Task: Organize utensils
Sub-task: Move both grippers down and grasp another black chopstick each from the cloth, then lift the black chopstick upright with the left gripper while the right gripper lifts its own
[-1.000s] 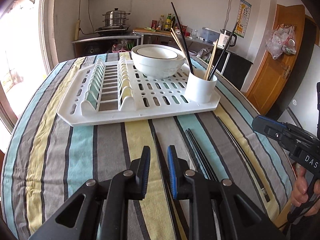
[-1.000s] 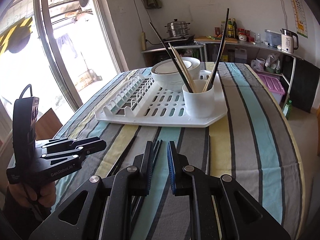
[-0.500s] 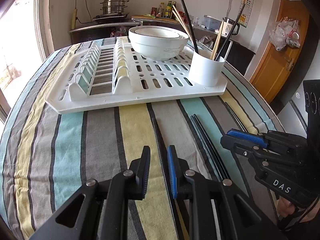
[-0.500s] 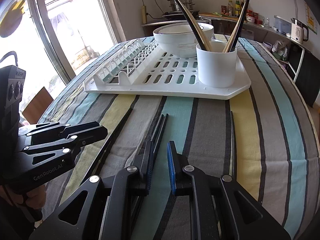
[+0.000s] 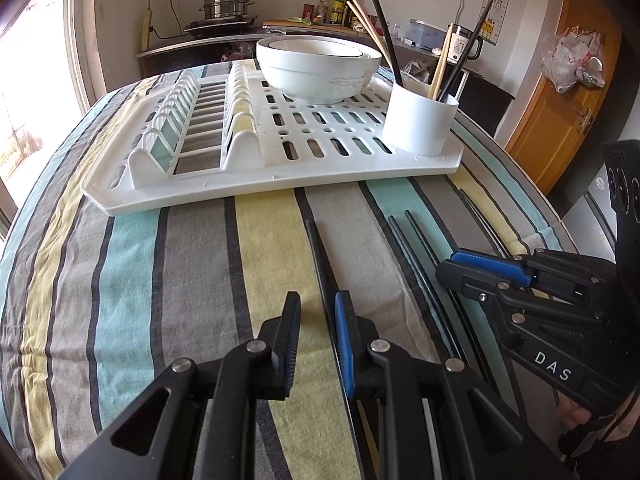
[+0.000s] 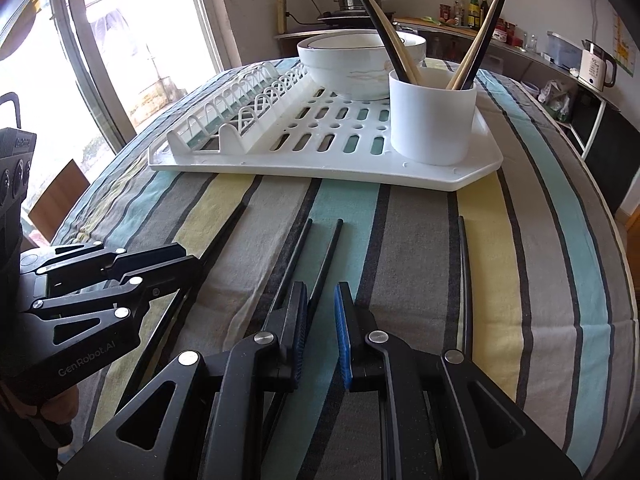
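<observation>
So both hand-held grippers are down low over the striped counter (image 5: 168, 280), each lined up along a loose black chopstick. The left gripper (image 5: 318, 320) has its jaws spread a little with nothing pinched; one chopstick (image 5: 320, 256) runs right up into the gap, probably so a squeeze grabs it lengthwise. The right gripper (image 6: 321, 320) is the same deal, jaws slightly apart and empty, parked over a pair (image 6: 316, 256) lying side by side on the teal stripe. One more black stick (image 6: 462, 264) lies off to the right on its own. The white cup (image 6: 434, 120) on the corner of the drying rack (image 6: 280, 164) already has several chopsticks standing in it, so I'd guess that's where these four go. A bowl (image 5: 318, 66) sits behind it. Nothing lifted yet, looks like the grab is just about to happen
</observation>
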Action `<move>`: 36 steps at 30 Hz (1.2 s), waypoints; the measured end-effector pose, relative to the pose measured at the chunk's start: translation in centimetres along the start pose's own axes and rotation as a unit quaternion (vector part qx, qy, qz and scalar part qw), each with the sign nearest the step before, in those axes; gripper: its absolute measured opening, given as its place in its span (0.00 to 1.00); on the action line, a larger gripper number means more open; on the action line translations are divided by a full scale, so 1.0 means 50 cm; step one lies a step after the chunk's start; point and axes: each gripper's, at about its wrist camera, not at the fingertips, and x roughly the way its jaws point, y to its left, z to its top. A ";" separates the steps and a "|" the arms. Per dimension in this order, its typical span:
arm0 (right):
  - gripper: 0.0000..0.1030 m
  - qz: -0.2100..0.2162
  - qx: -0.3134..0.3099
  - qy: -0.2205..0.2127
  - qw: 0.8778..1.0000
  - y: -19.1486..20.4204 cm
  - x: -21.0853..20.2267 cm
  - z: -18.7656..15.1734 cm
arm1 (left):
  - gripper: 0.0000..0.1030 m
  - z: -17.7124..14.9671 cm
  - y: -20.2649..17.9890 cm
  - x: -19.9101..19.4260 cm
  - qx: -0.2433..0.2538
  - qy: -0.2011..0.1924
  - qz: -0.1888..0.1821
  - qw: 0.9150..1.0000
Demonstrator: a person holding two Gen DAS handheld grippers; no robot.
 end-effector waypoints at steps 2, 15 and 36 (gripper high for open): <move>0.14 -0.004 -0.002 0.003 1.000 0.003 0.000 0.001 | 0.18 0.002 -0.004 0.000 0.002 0.001 0.005 1.000; 0.08 -0.032 -0.020 0.014 0.999 0.018 0.010 0.011 | 0.10 0.006 -0.020 0.006 0.023 0.004 0.042 0.999; 0.05 0.019 0.011 -0.107 0.994 -0.019 -0.178 0.054 | 0.05 0.075 0.003 -0.150 -0.011 -0.084 -0.002 0.996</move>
